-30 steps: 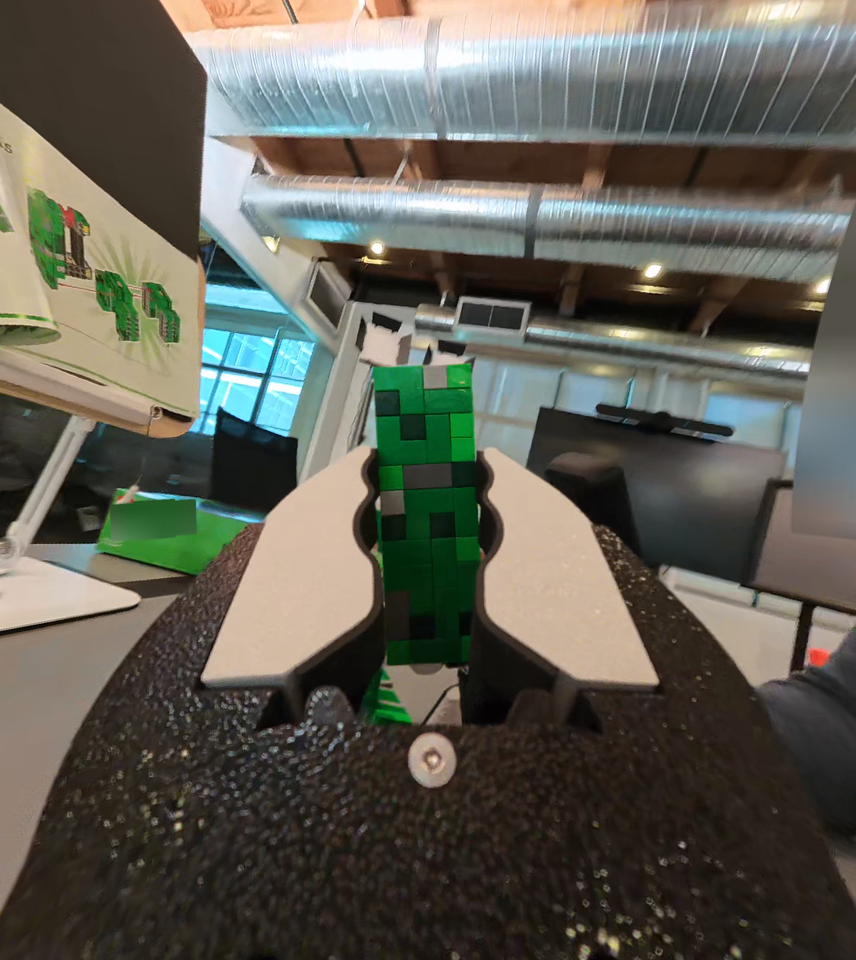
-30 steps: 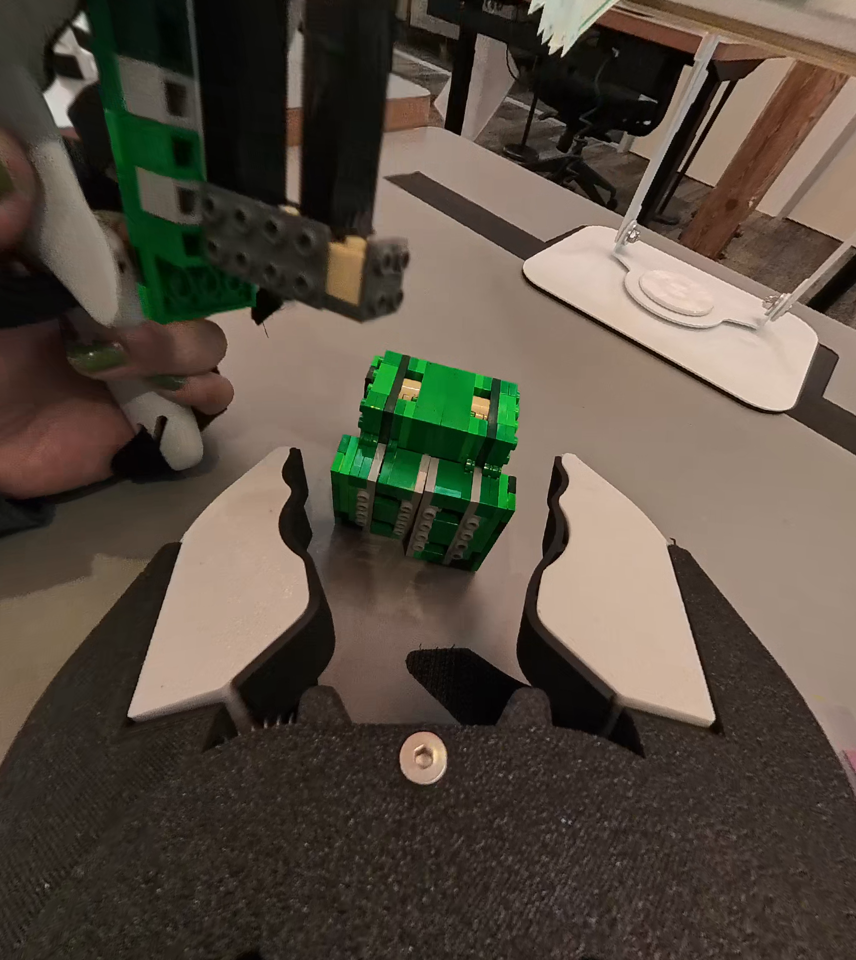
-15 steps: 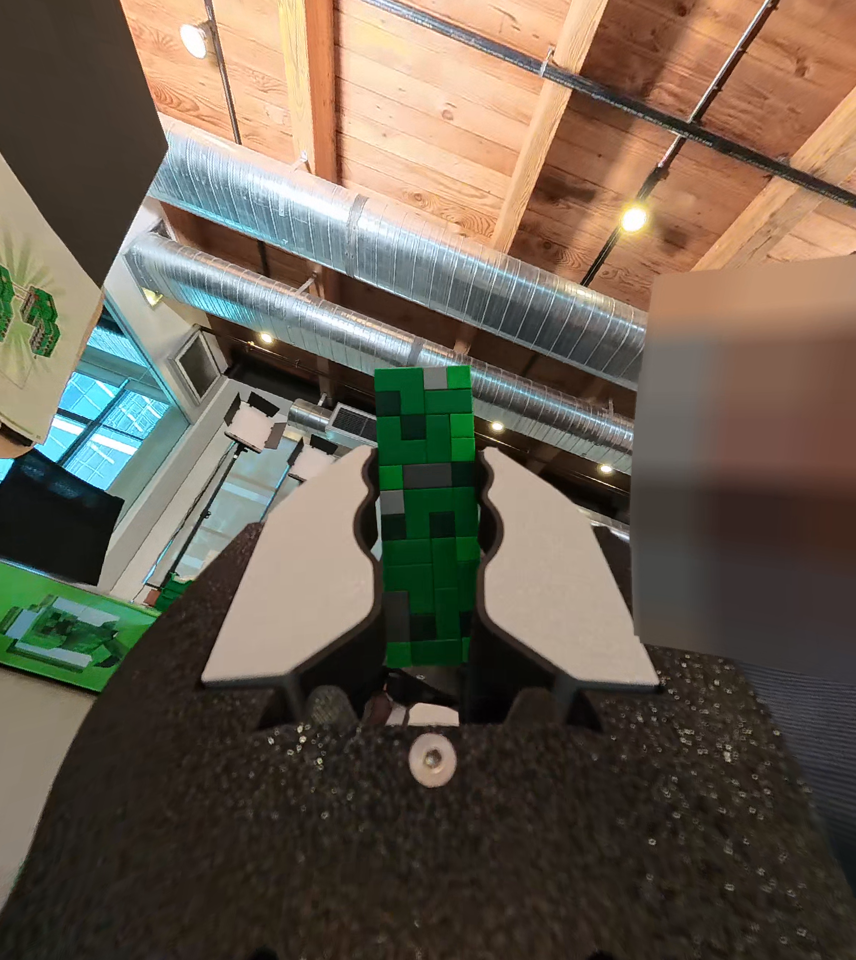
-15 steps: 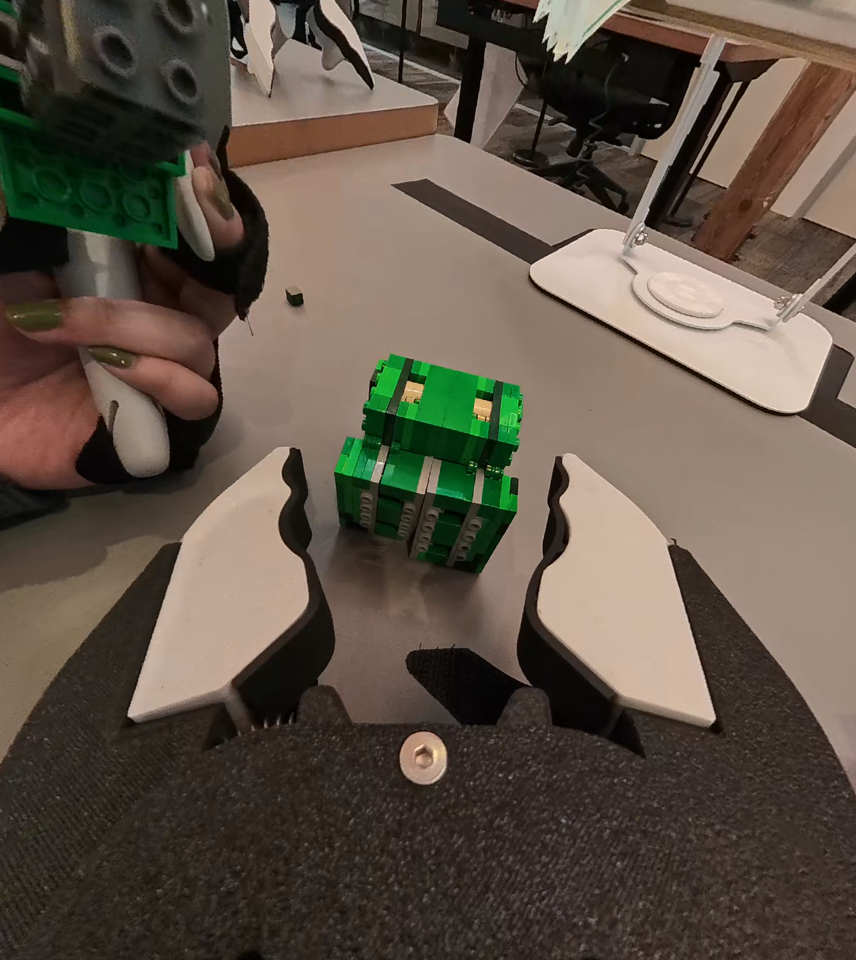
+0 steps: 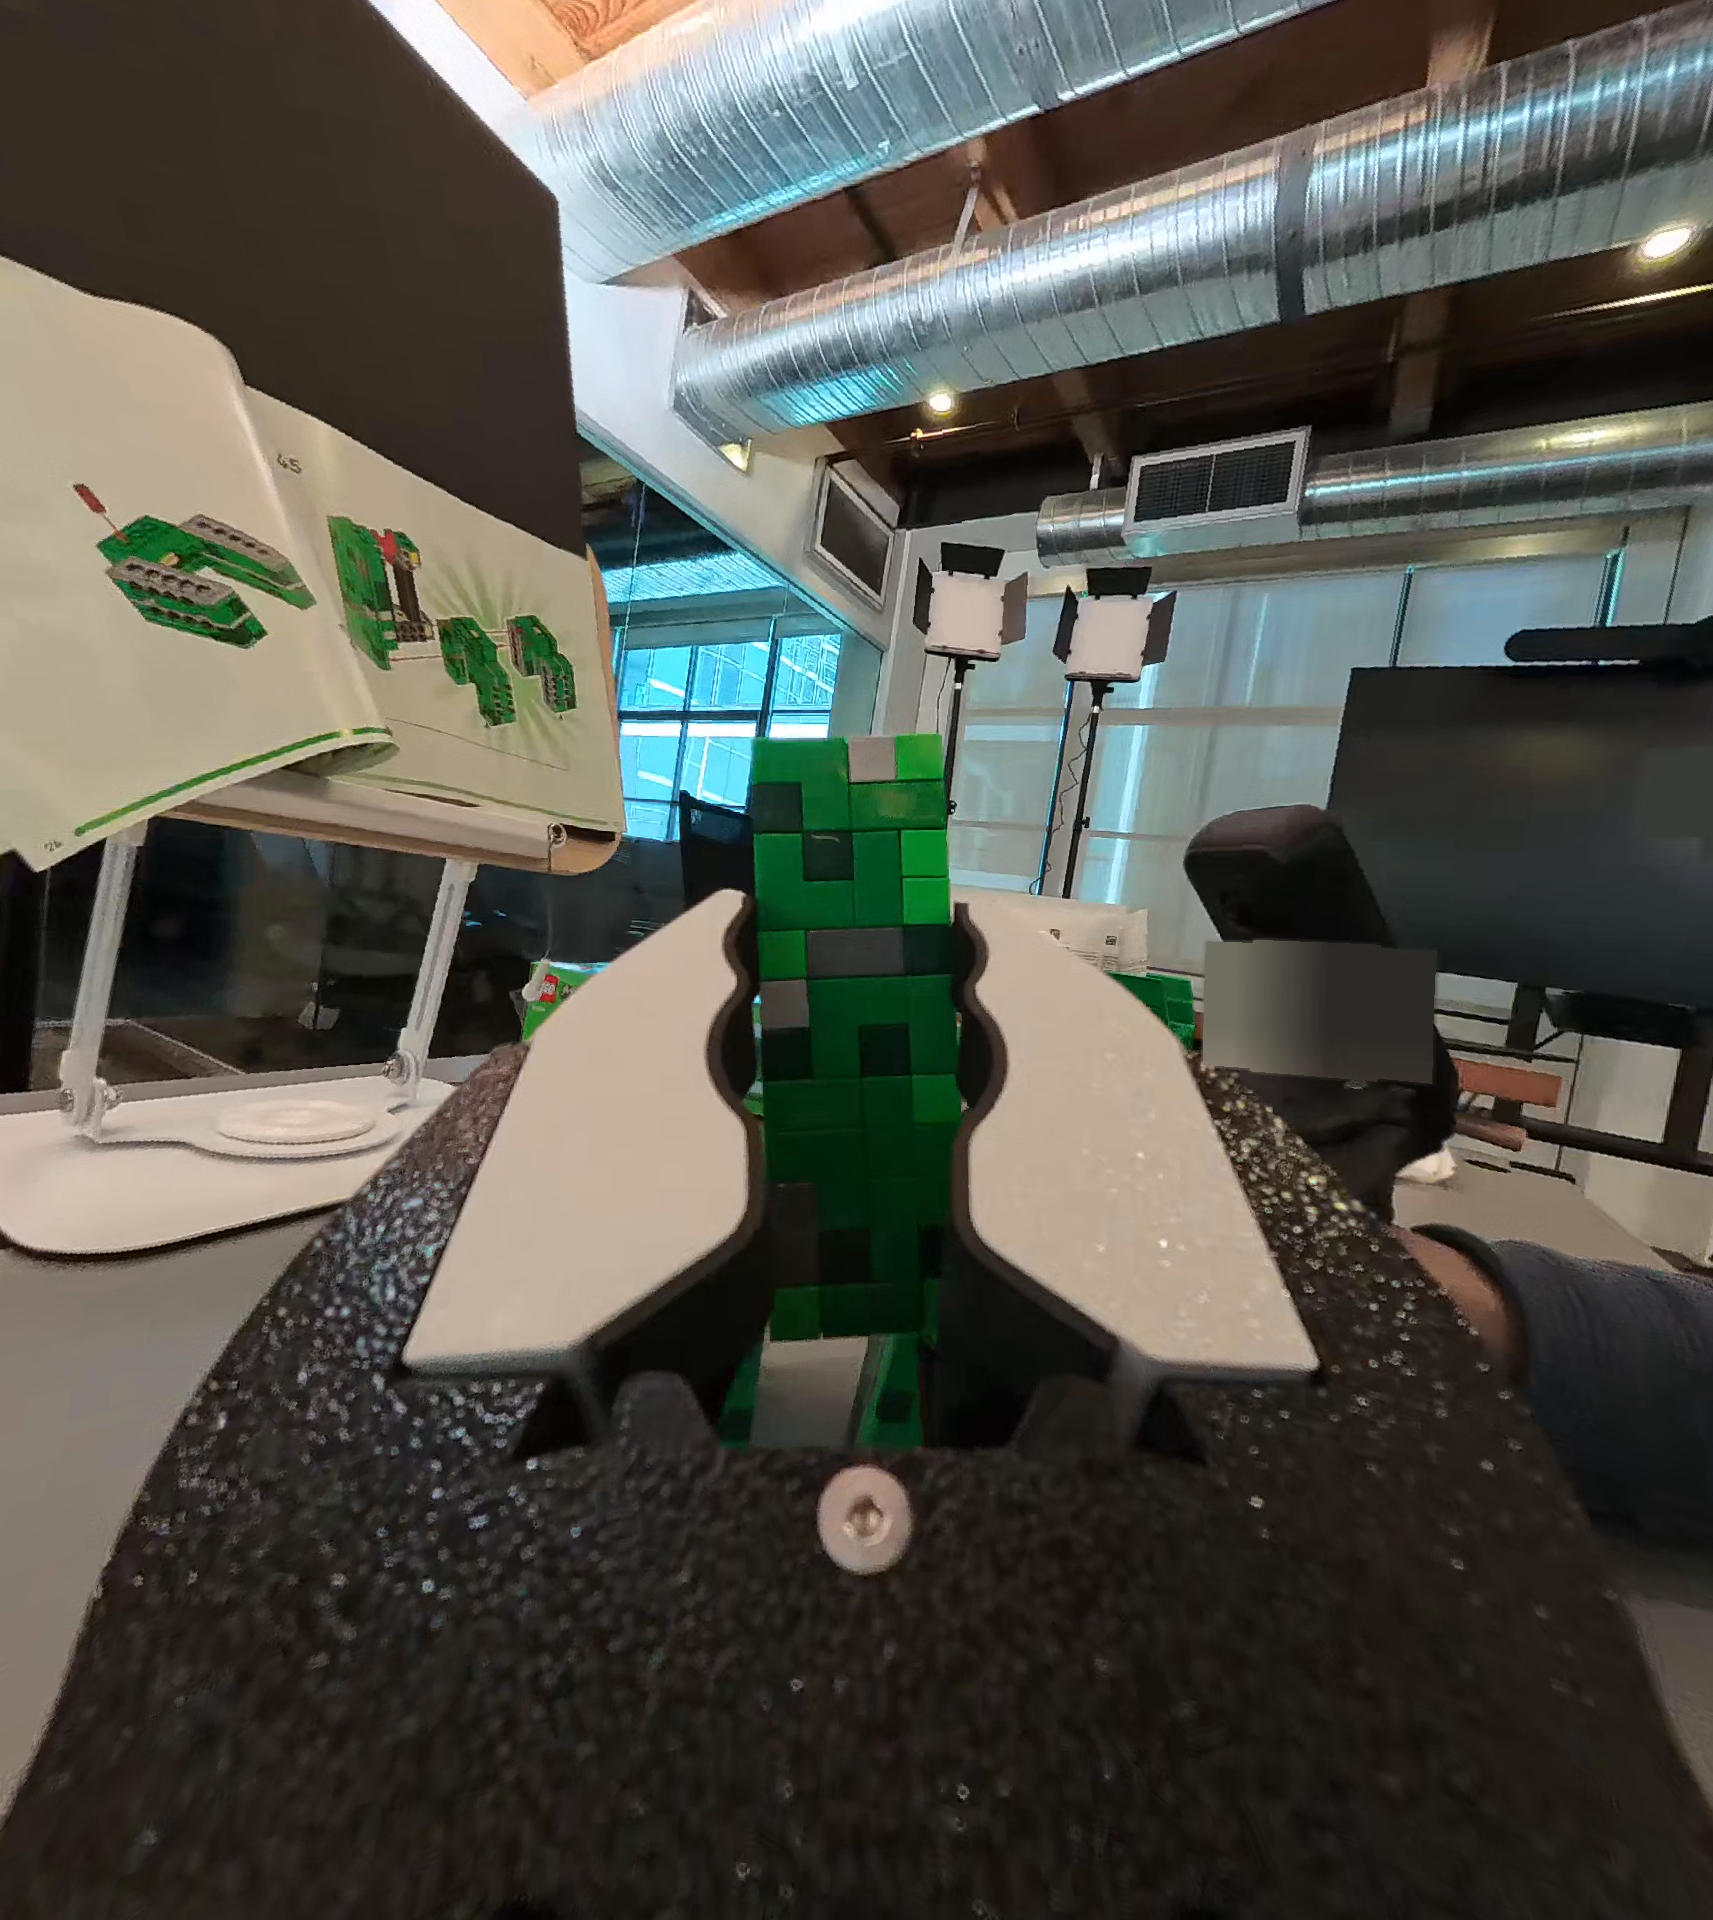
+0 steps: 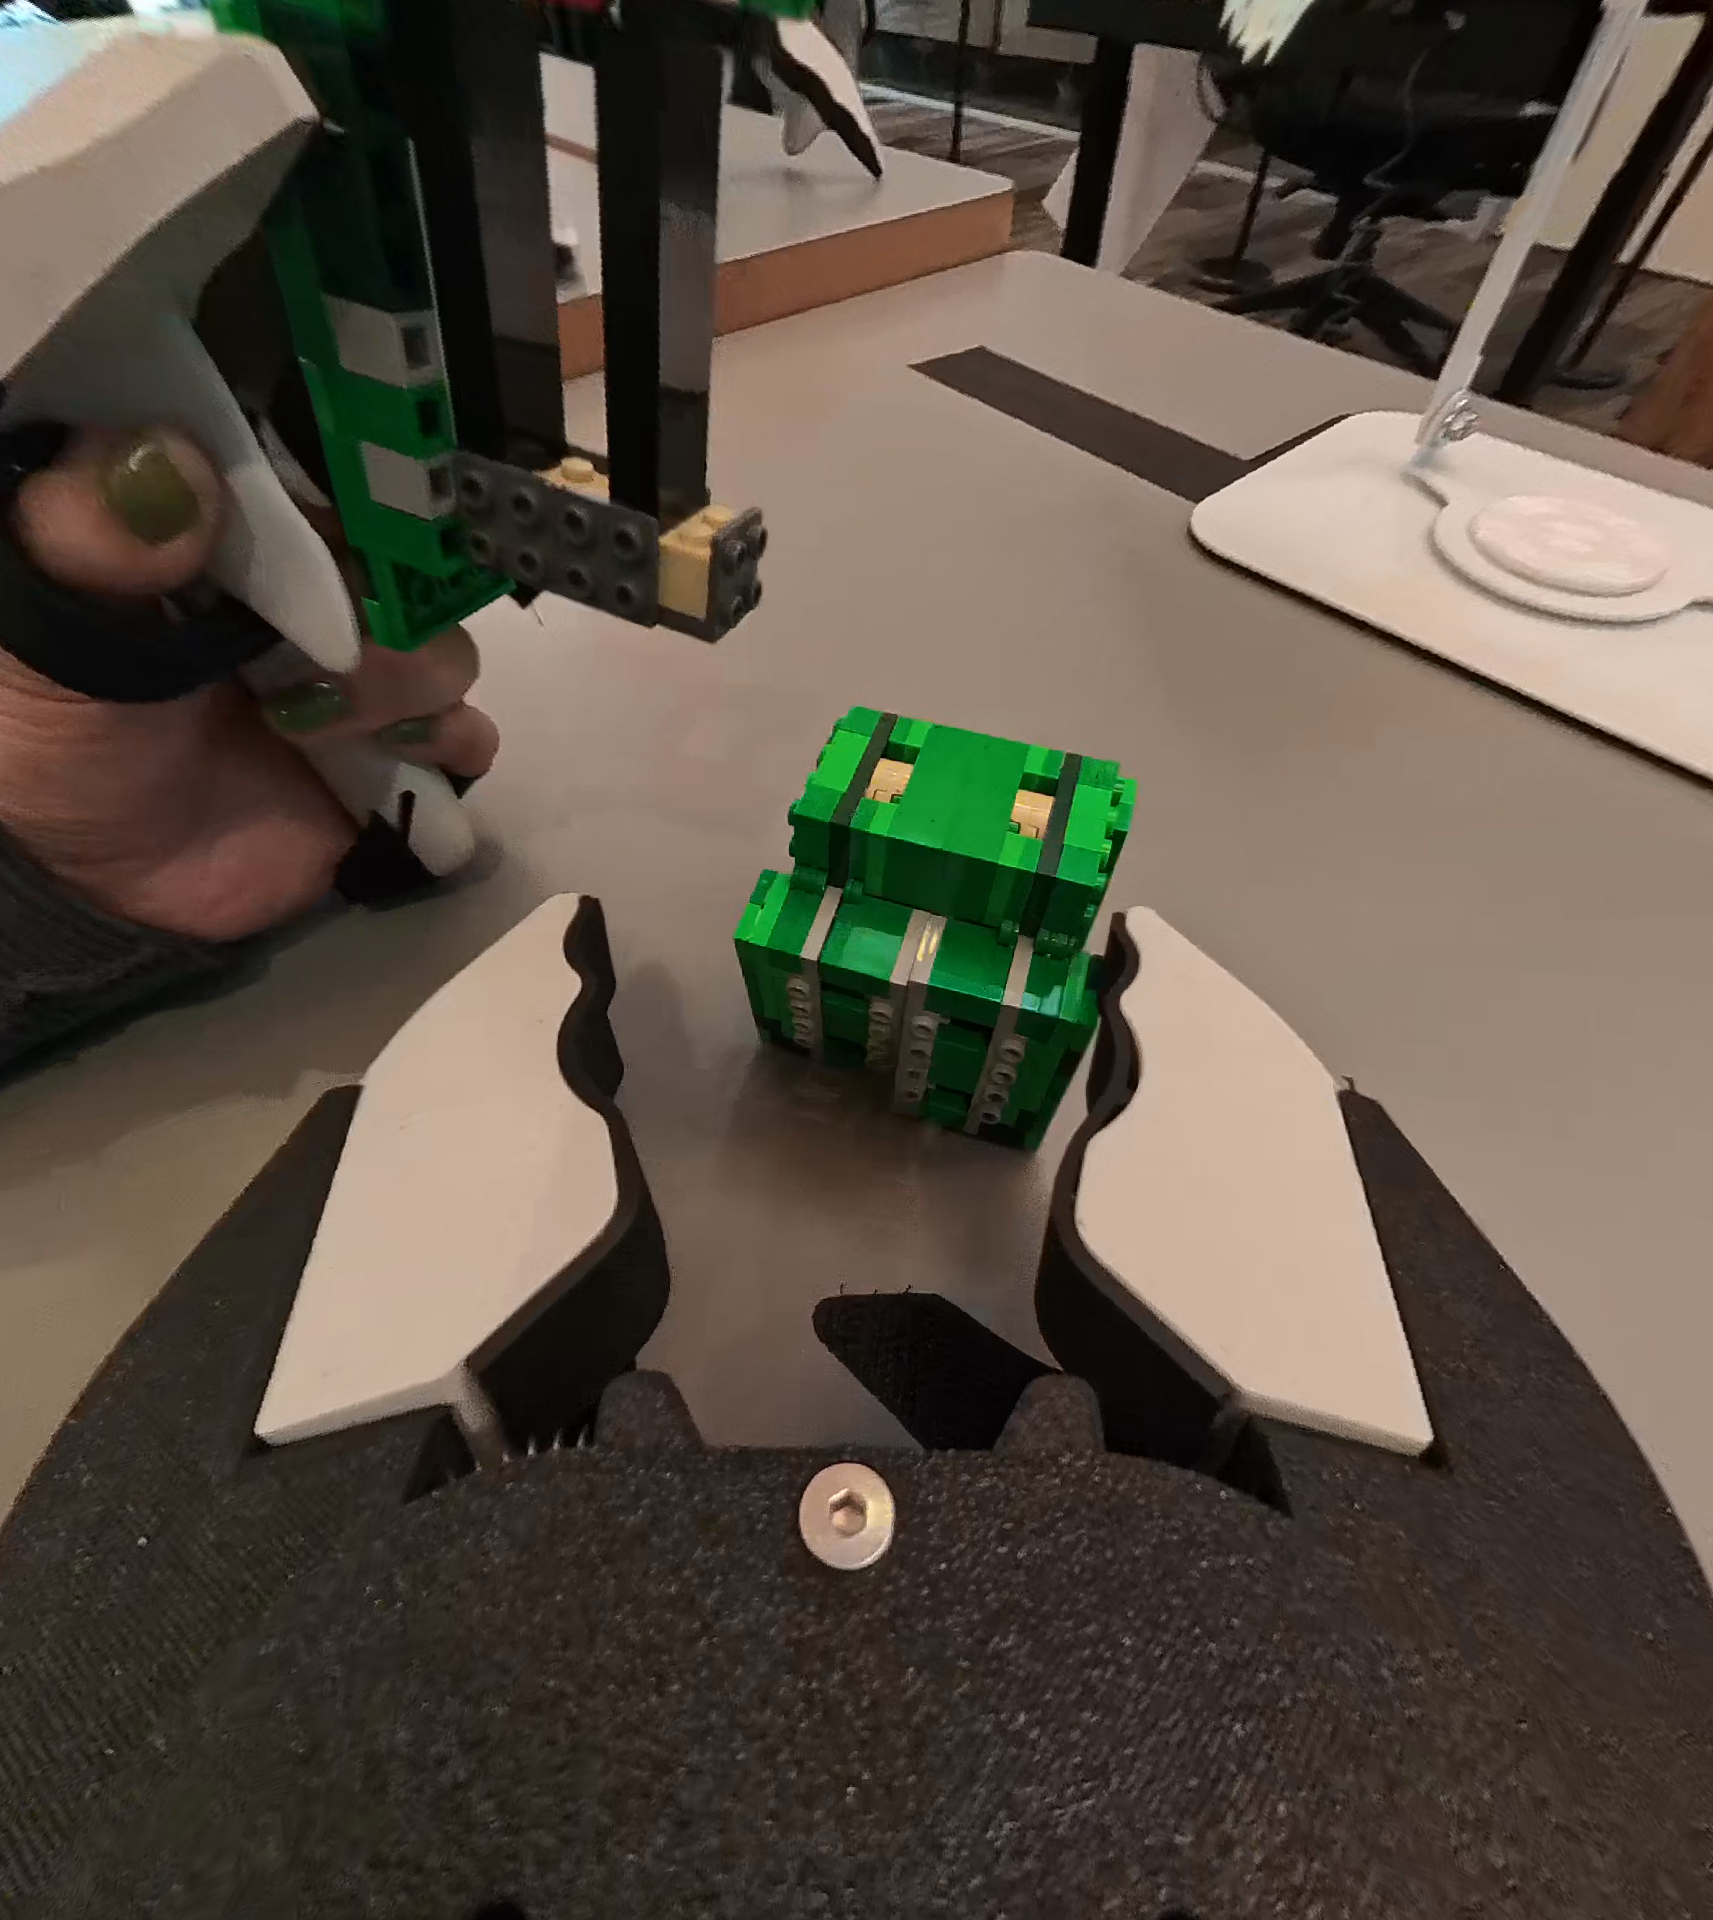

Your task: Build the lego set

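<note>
My left gripper (image 5: 854,925) is shut on a tall green lego body (image 5: 854,1039) patterned with dark and grey squares, held upright above the table. In the right wrist view that body (image 6: 395,436) hangs at the upper left with a grey studded plate (image 6: 582,545) and a tan brick at its lower end. A green lego block of two stacked parts (image 6: 935,935) sits on the grey table. My right gripper (image 6: 857,935) is open, low over the table, with the block just past its fingertips and toward the right finger.
An open instruction booklet (image 5: 208,582) rests on a white stand (image 5: 156,1153) at the left; its base (image 6: 1517,582) lies at the table's far right. A hand (image 6: 166,790) grips the left tool. A sleeved arm (image 5: 1662,1382) is at the right. There is about 12 cm between the tips of the two grippers.
The left gripper tipped up toward the ceiling, then came back level with the body still held. In the right wrist view the held body swung away and returned above the block. The right gripper stayed put.
</note>
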`<state>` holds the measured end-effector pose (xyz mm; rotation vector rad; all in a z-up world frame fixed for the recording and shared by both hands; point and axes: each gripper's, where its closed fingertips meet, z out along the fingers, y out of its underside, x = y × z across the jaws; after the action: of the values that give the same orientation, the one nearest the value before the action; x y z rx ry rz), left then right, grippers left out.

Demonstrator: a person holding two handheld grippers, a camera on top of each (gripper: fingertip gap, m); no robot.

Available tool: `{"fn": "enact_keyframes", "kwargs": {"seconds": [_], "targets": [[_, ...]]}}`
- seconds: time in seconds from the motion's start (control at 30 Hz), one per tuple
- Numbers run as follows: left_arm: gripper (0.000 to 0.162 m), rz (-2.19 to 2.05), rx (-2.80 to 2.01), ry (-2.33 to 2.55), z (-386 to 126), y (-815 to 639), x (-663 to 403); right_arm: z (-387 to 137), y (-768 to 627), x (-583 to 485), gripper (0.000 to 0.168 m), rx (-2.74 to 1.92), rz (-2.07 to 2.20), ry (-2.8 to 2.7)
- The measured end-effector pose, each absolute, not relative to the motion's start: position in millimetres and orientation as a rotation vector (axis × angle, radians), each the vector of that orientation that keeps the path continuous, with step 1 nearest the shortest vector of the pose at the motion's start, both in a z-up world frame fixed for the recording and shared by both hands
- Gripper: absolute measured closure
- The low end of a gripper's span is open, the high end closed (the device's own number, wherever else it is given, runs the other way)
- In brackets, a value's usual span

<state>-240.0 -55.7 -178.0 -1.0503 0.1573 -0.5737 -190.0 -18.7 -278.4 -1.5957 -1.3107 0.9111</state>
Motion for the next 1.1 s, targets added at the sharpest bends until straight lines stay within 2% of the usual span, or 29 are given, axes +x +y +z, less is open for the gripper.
{"fn": "enact_keyframes", "kwargs": {"seconds": [0.13, 0.3, 0.37, 0.43, 0.67, 0.8, 1.0, 1.03, 1.1], "targets": [[0.127, -0.577, -1.048, 0.200, -178.7, -57.0, -236.1, -276.4, -22.0, -190.3, 0.079, -1.590, 1.014, -1.339], [0.127, -0.722, -1.035, 0.280, -176.7, -62.6, -220.4, -257.8, -31.2, -181.9, 0.082, -1.367, 1.136, -1.498], [0.127, -0.791, -1.033, 0.309, -176.0, -64.8, -213.5, -238.3, -39.1, -178.5, 0.093, -1.264, 1.289, -1.533], [0.127, -0.838, -1.035, 0.342, -175.5, -66.8, -205.7, -224.1, -50.3, -176.4, 0.114, -1.196, 1.455, -1.596], [0.127, -0.881, -1.040, 0.384, -174.9, -67.3, -191.6, -213.1, -65.9, -187.4, 0.119, -1.149, 1.671, -1.671], [0.127, -0.868, -1.072, 0.410, -178.5, -66.0, -187.9, -208.1, -66.9, -189.3, 0.148, -1.072, 1.675, -1.661], [0.127, -0.805, -1.182, 0.449, -186.9, -62.8, -188.6, -210.7, -63.8, -189.7, 0.150, -1.049, 1.660, -1.722], [0.124, -0.777, -1.208, 0.449, -188.0, -61.2, -189.9, -212.4, -62.5, -190.2, 0.151, -1.048, 1.643, -1.736], [0.107, -0.716, -1.277, 0.455, -191.1, -57.9, -192.2, -217.3, -60.4, -191.0, 0.151, -1.041, 1.597, -1.776]]}}
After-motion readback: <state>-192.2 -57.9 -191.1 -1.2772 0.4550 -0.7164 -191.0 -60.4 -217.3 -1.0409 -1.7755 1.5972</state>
